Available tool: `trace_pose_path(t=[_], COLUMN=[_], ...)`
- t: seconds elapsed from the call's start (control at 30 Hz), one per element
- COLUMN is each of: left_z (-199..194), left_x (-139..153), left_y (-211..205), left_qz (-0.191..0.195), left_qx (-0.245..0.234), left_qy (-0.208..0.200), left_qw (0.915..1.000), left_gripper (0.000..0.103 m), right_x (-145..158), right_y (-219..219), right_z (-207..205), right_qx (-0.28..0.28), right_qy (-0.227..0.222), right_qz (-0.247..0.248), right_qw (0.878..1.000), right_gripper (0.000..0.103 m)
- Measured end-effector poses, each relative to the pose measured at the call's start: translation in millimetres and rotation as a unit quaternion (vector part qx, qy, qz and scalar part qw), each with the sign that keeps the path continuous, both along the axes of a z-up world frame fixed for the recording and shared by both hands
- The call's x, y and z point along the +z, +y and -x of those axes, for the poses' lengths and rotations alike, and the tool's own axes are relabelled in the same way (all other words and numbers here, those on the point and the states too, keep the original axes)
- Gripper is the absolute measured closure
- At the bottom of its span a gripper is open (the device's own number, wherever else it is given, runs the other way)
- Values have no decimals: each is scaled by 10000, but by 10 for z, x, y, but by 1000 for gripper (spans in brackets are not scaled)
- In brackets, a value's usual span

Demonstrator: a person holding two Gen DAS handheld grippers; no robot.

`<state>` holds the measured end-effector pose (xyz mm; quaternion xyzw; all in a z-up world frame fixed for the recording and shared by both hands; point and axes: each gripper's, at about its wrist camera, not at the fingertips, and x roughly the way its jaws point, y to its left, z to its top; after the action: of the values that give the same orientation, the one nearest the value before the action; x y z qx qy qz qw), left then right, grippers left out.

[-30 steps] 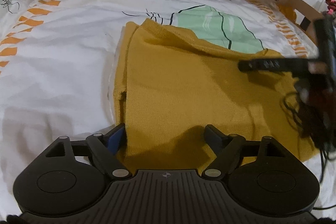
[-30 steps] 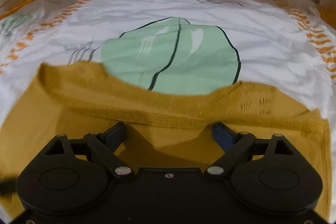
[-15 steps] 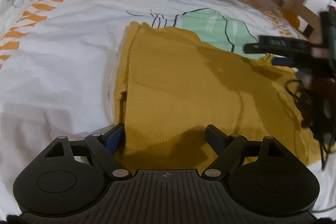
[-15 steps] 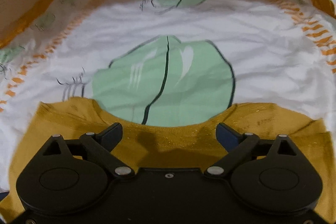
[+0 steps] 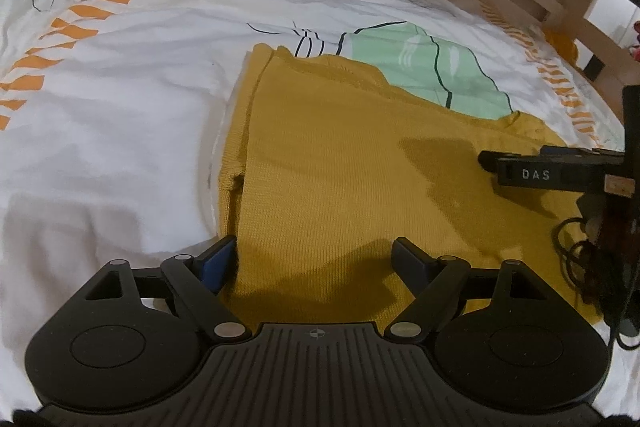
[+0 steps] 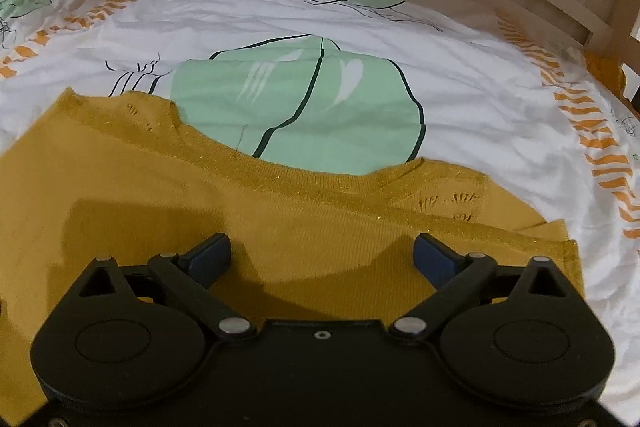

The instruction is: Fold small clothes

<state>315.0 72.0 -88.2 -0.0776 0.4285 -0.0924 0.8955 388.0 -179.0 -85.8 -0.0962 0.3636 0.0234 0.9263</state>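
Your left gripper [image 5: 314, 259] and right gripper [image 6: 322, 253] both gape wide, holding nothing. The mustard knit top [image 5: 360, 167] lies flat across the frame's middle on the bedsheet [image 5: 120, 107]. It looks soft, light and limp; pinch its lower corners.

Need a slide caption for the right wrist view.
Open right gripper poised over a mustard knit top lying flat on a leaf-print bedsheet.

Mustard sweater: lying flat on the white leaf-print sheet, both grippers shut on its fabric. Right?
Not quite. The mustard sweater does lie flat on the leaf-print sheet, but both wrist views show the jaws spread wide: the left gripper and right gripper are open, gripping nothing.
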Motion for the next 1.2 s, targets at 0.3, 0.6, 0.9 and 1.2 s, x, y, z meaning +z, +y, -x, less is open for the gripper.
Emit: trace_pose_path(t=[0.3, 0.6, 0.9, 1.2], left_z=[21, 27, 30, 40], left_x=[0, -3, 19, 232], left_y=[-22, -35, -51, 106], left_qz=[-73, -123, -238, -254], left_qx=[-16, -11, -231, 349], left_qy=[-22, -47, -46, -490], left_qw=[10000, 9999, 9994, 9979], left_gripper=[21, 21, 22, 22], right_x=[14, -82, 59, 244], right_y=[97, 117, -167, -1355], right_z=[397, 909, 1182, 1192], right_qx=[287, 282, 656, -875], right_qy=[-107, -106, 8, -222], right_qz=[104, -239, -851, -1801], right_qw=[9995, 9993, 9942, 9795], right_gripper=[5, 3, 1, 1])
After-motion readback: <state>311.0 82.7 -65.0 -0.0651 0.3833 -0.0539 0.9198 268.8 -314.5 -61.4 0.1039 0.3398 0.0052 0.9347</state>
